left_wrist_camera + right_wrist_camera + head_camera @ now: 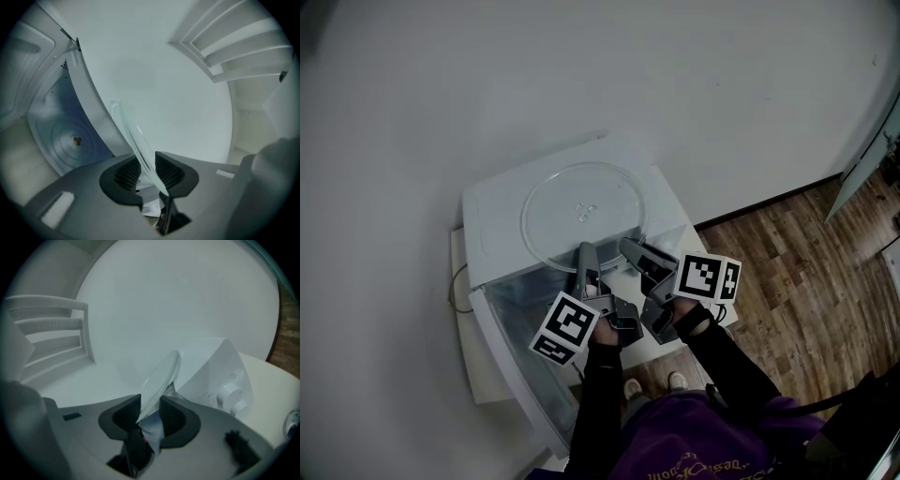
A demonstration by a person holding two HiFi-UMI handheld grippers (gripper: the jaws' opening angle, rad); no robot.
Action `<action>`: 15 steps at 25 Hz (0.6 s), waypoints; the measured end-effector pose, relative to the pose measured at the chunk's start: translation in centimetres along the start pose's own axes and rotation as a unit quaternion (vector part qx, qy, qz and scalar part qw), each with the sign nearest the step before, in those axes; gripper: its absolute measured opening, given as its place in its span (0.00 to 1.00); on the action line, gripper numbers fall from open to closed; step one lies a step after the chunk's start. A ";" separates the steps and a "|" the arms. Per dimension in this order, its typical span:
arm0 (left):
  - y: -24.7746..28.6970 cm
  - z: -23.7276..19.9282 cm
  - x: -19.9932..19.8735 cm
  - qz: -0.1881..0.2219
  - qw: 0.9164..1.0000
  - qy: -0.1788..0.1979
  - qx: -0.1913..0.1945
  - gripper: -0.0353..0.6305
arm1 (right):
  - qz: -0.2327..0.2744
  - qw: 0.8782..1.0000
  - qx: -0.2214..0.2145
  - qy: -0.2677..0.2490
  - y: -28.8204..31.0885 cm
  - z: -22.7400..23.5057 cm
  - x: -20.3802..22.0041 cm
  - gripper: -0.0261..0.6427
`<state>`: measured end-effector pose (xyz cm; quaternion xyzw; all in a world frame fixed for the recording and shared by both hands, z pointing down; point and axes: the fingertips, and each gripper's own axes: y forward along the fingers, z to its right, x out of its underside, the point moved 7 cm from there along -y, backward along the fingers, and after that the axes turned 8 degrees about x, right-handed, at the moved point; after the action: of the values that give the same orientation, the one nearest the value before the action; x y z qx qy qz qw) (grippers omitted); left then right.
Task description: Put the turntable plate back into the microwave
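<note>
The clear glass turntable plate [581, 211] lies flat on top of the white microwave [492, 220]. Both grippers reach its near rim from the front. My left gripper [584, 251] has the rim [133, 136] between its pads, which press on the glass; my left gripper [147, 171] looks past it into the microwave's open cavity [70, 140]. My right gripper [630, 248] holds its jaws around the rim a little to the right. In the right gripper view the plate's edge [161, 373] sits inside my right gripper [149, 416], with a gap on one side.
The microwave stands on a small white table [464, 366] against a white wall. Its open door [520, 328] juts out at the lower left. Control knobs [232, 397] show on its front. Wood floor [806, 272] lies to the right. A white slatted panel [47, 329] hangs on the wall.
</note>
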<state>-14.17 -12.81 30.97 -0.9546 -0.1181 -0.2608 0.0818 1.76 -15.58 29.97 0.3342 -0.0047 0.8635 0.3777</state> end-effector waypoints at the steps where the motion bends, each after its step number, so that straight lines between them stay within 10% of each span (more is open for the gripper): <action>1: -0.2 0.0 0.0 0.000 1.000 0.000 0.002 0.21 | 0.002 1.000 -0.003 0.007 -0.1 0.0 0.1 0.23; 15: -1.2 -0.7 0.6 0.034 0.999 0.004 0.039 0.21 | 0.012 1.000 0.006 0.000 -0.6 0.0 0.9 0.22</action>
<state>-14.37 -11.71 32.02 -0.9532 -0.0957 -0.2569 0.1279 1.77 -14.57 30.35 0.3364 -0.0038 0.8680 0.3653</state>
